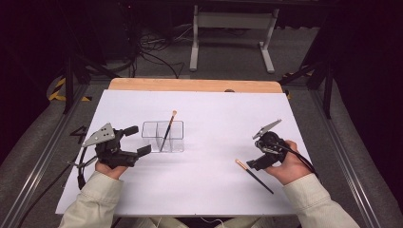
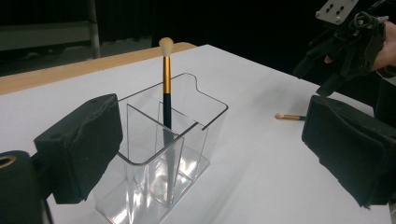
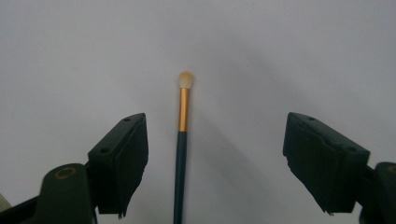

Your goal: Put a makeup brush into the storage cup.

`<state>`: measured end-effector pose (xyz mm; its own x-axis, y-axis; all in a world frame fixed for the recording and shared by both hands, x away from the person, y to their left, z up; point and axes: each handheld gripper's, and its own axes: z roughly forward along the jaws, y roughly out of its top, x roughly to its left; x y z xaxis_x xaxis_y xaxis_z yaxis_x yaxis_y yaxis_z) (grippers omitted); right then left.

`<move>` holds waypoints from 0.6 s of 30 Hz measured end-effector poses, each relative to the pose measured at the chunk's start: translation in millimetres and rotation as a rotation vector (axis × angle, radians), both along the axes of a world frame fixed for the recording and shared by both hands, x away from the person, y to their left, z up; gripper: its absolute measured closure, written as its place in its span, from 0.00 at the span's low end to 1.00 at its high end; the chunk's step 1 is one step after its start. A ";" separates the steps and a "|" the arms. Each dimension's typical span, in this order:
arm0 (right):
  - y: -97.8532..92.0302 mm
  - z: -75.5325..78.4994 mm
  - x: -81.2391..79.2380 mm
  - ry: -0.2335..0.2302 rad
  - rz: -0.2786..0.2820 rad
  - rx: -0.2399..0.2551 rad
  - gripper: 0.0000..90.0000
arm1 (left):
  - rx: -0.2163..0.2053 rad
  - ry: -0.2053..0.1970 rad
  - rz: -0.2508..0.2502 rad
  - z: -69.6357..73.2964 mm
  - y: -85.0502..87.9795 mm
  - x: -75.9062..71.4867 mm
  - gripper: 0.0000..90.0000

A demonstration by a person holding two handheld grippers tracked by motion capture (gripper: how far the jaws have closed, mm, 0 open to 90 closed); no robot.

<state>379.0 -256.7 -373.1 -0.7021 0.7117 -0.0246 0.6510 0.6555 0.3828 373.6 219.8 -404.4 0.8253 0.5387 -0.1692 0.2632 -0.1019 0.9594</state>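
A clear plastic organizer [image 1: 177, 137] with several compartments stands on the white table, and a makeup brush [image 1: 167, 127] with a gold ferrule leans upright in it. My left gripper [image 1: 141, 139] is open at the organizer's left end, its pads wide apart. In the left gripper view the organizer [image 2: 201, 112] and its brush [image 2: 166, 79] stand ahead between the jaws. A second brush [image 1: 254, 176] lies flat at the right. My right gripper [image 1: 256, 164] hovers over it, open. In the right gripper view this brush [image 3: 183, 116] lies between the spread pads of the gripper [image 3: 215, 163], untouched.
The white sheet [image 1: 204, 190] covers most of the wooden table, whose far edge [image 1: 195, 84] shows bare. A cable [image 1: 57, 178] trails from the left gripper off the table's left side. A white frame [image 1: 233, 28] stands on the floor beyond.
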 end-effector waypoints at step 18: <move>10.1 -15.9 8.1 0.084 0.016 -0.064 0.28 | 0.002 0.000 -0.001 -0.3 2.2 -1.9 0.07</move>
<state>387.2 -246.6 -389.0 -0.7151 0.6989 -0.0108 0.6679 0.6878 0.2843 371.7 222.0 -404.7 0.8260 0.5381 -0.1677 0.2627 -0.1044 0.9592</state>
